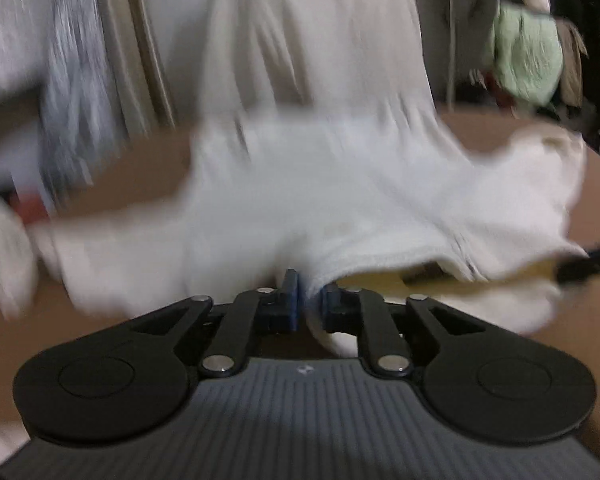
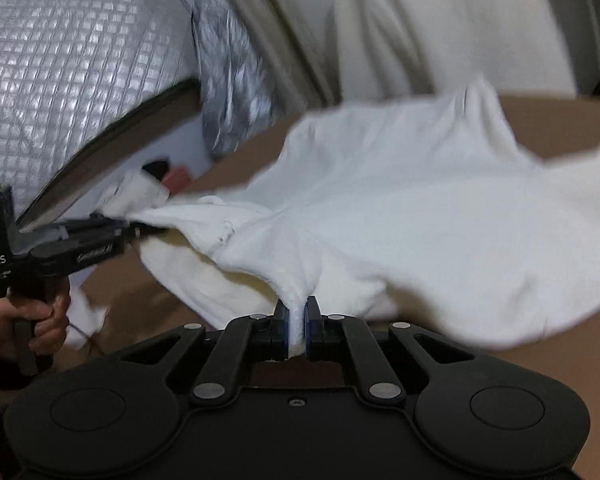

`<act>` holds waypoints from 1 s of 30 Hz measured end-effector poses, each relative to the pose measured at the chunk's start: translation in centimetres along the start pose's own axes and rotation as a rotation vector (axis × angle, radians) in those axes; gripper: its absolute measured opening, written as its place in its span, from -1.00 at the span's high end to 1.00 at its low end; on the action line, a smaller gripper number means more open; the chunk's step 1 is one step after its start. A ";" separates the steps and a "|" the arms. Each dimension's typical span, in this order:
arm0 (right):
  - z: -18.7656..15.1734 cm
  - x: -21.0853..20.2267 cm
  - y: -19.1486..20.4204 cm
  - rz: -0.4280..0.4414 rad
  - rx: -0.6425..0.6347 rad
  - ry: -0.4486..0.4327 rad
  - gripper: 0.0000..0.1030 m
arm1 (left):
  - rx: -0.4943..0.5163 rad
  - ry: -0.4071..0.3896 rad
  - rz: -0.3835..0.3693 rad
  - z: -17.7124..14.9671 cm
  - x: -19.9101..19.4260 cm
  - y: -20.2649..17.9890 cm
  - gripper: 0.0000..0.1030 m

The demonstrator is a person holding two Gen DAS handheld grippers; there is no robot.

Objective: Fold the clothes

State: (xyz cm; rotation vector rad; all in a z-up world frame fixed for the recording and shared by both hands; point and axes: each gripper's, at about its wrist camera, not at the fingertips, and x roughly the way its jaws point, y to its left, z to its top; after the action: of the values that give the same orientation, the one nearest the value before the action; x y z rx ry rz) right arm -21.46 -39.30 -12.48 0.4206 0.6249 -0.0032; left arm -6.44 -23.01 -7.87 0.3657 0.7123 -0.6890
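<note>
White garment (image 2: pixel 400 208), rumpled, edge lifted off brown surface (image 2: pixel 560 128)

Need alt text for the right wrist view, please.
The right hand-held gripper is shut on an edge of a white garment lifted over a brown table. At left, the left hand-held gripper holds another edge.

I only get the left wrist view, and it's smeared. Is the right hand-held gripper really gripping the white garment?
Observer: Yes. The right wrist view shows the right hand-held gripper shut on a bunched edge of the white garment.
Operator: Does the left one have cloth too?
Observer: From that side, the garment's other end is drawn taut into the tip of the left hand-held gripper.
Operator: Anything else I'm missing?
Observer: A bare hand is wrapped around the left gripper's handle.
</note>
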 end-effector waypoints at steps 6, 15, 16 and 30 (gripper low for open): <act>-5.2 4.4 -0.5 -0.126 -0.030 0.165 0.86 | -0.101 0.267 -0.097 -2.0 4.0 1.3 0.15; -4.7 4.1 1.3 -0.087 -0.146 0.127 0.84 | -0.026 0.185 0.013 -1.4 3.8 0.3 -0.46; -5.0 4.2 1.3 -0.096 -0.154 0.121 0.84 | -0.036 0.192 0.008 -1.2 4.0 0.3 -0.68; -3.1 -1.8 1.4 -0.018 -0.066 -0.156 0.84 | -0.156 -0.054 0.038 0.0 -3.3 -1.3 0.87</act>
State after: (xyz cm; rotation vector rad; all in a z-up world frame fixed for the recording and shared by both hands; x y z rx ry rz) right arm -24.51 -37.04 -13.21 0.3472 0.4738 -0.0317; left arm -9.13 -22.48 -5.66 0.2164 0.7016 -0.6013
